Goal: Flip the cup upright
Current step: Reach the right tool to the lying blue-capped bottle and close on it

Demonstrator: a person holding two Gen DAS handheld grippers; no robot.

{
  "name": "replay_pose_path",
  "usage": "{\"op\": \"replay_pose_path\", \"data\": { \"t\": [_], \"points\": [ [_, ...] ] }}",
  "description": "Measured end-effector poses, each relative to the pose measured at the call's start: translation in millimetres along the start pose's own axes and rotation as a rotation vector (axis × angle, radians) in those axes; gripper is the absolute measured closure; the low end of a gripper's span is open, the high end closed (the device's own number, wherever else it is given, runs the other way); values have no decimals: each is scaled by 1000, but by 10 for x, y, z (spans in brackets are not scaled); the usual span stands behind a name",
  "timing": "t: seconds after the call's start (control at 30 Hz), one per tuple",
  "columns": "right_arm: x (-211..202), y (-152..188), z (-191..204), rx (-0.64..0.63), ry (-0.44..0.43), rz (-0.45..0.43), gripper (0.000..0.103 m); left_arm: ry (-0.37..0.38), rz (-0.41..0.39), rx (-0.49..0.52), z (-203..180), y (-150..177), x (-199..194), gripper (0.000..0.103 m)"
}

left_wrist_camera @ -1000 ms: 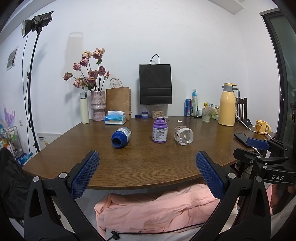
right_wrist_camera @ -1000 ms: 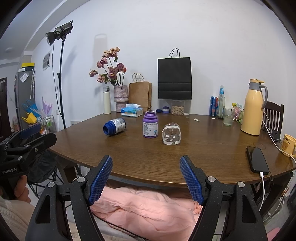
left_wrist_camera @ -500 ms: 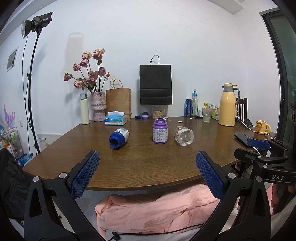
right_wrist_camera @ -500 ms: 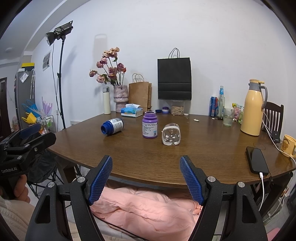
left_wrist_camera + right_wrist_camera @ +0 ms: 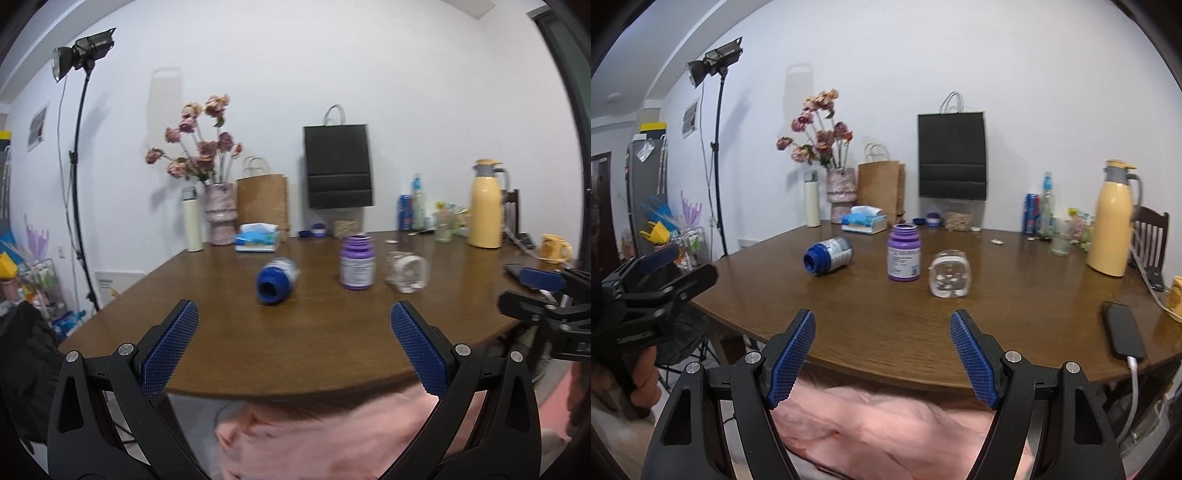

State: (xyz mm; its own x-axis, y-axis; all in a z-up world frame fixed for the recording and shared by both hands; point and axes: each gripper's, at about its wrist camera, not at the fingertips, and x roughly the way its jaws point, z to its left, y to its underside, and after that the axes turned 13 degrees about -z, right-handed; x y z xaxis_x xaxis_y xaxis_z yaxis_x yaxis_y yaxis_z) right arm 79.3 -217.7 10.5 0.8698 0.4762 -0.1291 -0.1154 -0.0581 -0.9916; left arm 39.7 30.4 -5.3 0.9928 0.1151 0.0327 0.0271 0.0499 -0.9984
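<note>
A clear glass cup (image 5: 407, 271) (image 5: 948, 273) lies on its side on the brown table (image 5: 295, 339) (image 5: 871, 314), right of an upright purple bottle (image 5: 357, 261) (image 5: 903, 253). A blue jar (image 5: 277, 280) (image 5: 828, 255) lies on its side to the left, its mouth facing me. My left gripper (image 5: 294, 343) is open near the table's front edge, well short of the jar. My right gripper (image 5: 882, 345) is open too, short of the cup. Neither holds anything.
At the back stand a vase of flowers (image 5: 219, 214), a white flask (image 5: 192, 219), a tissue box (image 5: 257, 238), brown and black paper bags (image 5: 338, 171). A yellow thermos (image 5: 1112, 221), a glass (image 5: 1059, 236) and a phone (image 5: 1123, 334) sit right. Pink fabric (image 5: 871, 417) lies below the table edge.
Both grippers have moved forward toward the table, so the objects look nearer. The left view has swung left, shifting the blue jar toward its centre. The jaws stay open.
</note>
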Motion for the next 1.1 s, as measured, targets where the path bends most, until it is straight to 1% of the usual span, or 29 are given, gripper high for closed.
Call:
{"op": "replay_pose_path", "data": {
  "t": [0.1,0.17,0.27,0.37,0.47,0.53,0.6,0.63,0.73,0.77,0.83,0.9,0.93,1.0,1.1],
  "points": [
    [379,-79,44,27,-38,26,23,-83,27,1,246,-17,301,0],
    [720,-156,86,49,-79,66,23,-120,41,4,395,-39,481,0],
    [1341,-305,224,88,-156,114,23,-180,72,14,645,-77,821,0],
    [1922,-411,434,98,-182,157,23,-177,96,-26,908,-115,1154,0],
    [2543,-440,679,106,-183,200,23,-136,137,-78,1132,-108,1475,0],
    [2946,-383,805,101,-150,259,23,-92,183,-99,1252,-80,1701,0],
    [3320,-272,885,131,-142,332,23,-52,233,-100,1316,-47,1885,0],
    [3420,-225,884,149,-139,362,23,-34,253,-92,1347,-26,1963,0],
    [3717,-87,940,166,-109,419,23,-15,271,-95,1446,22,2120,0],
    [3780,-52,942,187,-122,417,23,-11,279,-94,1468,37,2160,0],
    [3875,-18,966,210,-140,441,23,-1,292,-94,1501,63,2254,0],
    [3960,-1,1043,180,-160,452,23,18,297,-103,1518,79,2361,0],
    [4029,19,1060,179,-174,465,24,28,296,-108,1528,85,2406,0],
    [4092,44,1057,199,-209,472,33,28,301,-126,1546,110,2492,0],
    [4066,49,1088,165,-259,475,34,9,335,-170,1587,156,2635,0]
  ]
}}
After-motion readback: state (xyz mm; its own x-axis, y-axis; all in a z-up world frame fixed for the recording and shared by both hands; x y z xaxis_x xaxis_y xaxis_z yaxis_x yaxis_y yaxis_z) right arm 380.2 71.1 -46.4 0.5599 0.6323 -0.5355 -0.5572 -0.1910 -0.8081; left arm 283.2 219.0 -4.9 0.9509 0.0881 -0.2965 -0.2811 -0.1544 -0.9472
